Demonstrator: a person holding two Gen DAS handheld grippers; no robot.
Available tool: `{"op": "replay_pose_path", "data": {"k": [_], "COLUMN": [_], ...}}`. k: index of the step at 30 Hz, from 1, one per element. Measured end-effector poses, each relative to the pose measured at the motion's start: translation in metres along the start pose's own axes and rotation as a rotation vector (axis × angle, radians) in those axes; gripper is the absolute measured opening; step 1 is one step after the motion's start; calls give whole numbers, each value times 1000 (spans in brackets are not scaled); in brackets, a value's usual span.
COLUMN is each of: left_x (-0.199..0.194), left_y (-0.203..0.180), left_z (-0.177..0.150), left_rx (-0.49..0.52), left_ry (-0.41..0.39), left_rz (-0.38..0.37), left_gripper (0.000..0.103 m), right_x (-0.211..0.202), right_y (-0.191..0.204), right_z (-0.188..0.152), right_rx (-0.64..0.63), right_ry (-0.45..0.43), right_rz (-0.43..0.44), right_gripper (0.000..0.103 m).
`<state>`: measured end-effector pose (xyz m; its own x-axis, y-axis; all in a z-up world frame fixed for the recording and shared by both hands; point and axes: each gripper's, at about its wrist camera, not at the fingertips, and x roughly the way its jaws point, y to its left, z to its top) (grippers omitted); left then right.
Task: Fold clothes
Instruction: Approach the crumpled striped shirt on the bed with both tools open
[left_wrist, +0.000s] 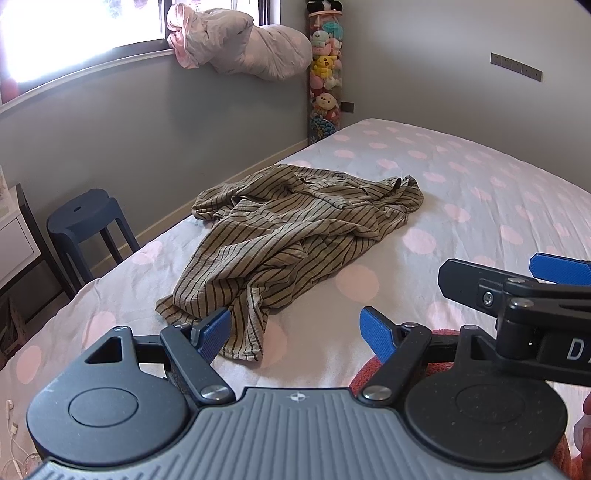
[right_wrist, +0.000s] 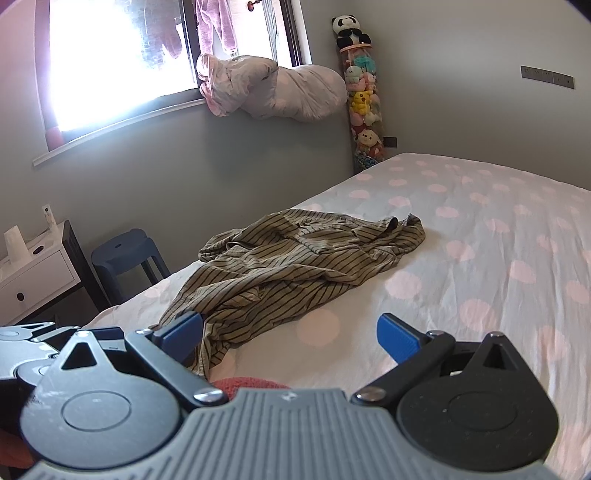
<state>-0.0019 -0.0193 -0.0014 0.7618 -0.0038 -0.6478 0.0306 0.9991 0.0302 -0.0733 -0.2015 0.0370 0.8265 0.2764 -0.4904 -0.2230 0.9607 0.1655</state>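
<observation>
Lying crumpled near the middle of both frames, the striped shirt (left_wrist: 291, 236) (right_wrist: 295, 262) sits unfolded on the bed (left_wrist: 480, 192) (right_wrist: 480, 229), whose pale sheet carries pink dots. Its tan cloth with dark stripes is bunched into ridges, and one loose end trails toward the lower edge of each frame.

The left gripper (left_wrist: 295, 338) hangs over the near edge of the bed with its jaws spread wide and nothing between them; its left blue pad appears just over the trailing end of the shirt, though contact cannot be told. The right gripper (right_wrist: 290, 338) (left_wrist: 517, 284) is likewise spread apart and empty, and in the left wrist view it enters from the right edge of the frame, close beside the left gripper.

At the left of both frames a dark blue stool (left_wrist: 85, 218) (right_wrist: 125, 251) stands on the floor beside the bed. A rolled quilt (left_wrist: 240, 40) (right_wrist: 273, 85) rests on the window ledge at the upper middle, and a tall column of plush toys (left_wrist: 325, 74) (right_wrist: 364, 99) fills the corner.
</observation>
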Motion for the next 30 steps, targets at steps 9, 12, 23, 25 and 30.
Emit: {"op": "replay_pose_path", "data": {"k": [9, 12, 23, 25, 30], "left_x": [-1, 0, 3, 6, 19], "left_y": [0, -1, -3, -5, -3], "left_z": [0, 0, 0, 0, 5], "left_rx": [2, 1, 21, 32, 20], "left_ry": [0, 2, 4, 2, 22], "left_rz": [-3, -4, -11, -20, -31], "left_gripper": [76, 76, 76, 76, 76], "right_x": [-1, -1, 1, 3, 12], "right_y": [0, 1, 1, 0, -8], "right_z": [-2, -2, -2, -1, 5], "right_rx": [5, 6, -5, -3, -48], "right_ry": [-3, -3, 6, 9, -2], "right_rz": [-3, -4, 14, 22, 50], "right_gripper": [102, 102, 101, 101, 101]}}
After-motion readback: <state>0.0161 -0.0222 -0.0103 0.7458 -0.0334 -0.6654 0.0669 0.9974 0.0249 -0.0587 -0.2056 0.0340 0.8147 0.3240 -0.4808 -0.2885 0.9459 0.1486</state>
